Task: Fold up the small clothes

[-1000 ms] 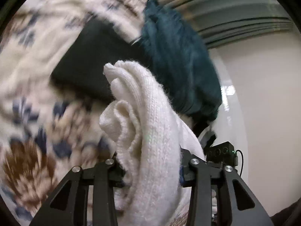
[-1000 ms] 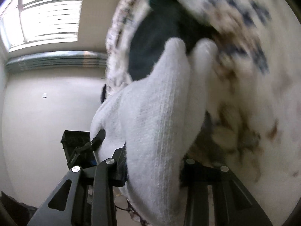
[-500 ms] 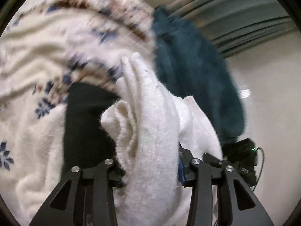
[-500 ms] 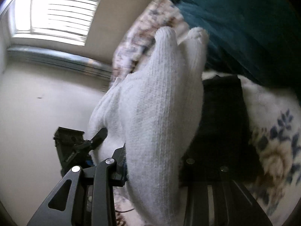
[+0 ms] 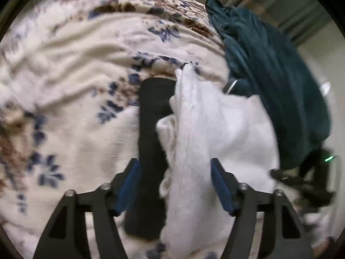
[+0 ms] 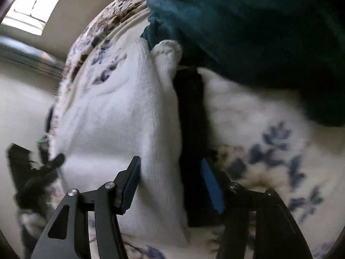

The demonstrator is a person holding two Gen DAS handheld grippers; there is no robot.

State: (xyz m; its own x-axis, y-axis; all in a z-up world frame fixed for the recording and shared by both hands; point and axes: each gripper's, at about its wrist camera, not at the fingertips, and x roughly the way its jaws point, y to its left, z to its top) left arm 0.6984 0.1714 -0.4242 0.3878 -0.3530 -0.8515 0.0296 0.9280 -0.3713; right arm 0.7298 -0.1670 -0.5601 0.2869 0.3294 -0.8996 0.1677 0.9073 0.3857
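My left gripper (image 5: 174,185) is opening, its blue pads (image 5: 129,185) drawn off the white knit garment (image 5: 194,151) that lies between them. My right gripper (image 6: 171,183) is opening too, the same white knit (image 6: 120,116) between its jaws, the left pad beside the fabric and the right pad apart from it. The garment rests folded on a floral blanket (image 5: 71,99), partly over a black folded piece (image 5: 151,146) (the dark strip showing just beside it in both wrist views). A dark teal garment (image 5: 271,82) lies heaped at the far right of the blanket.
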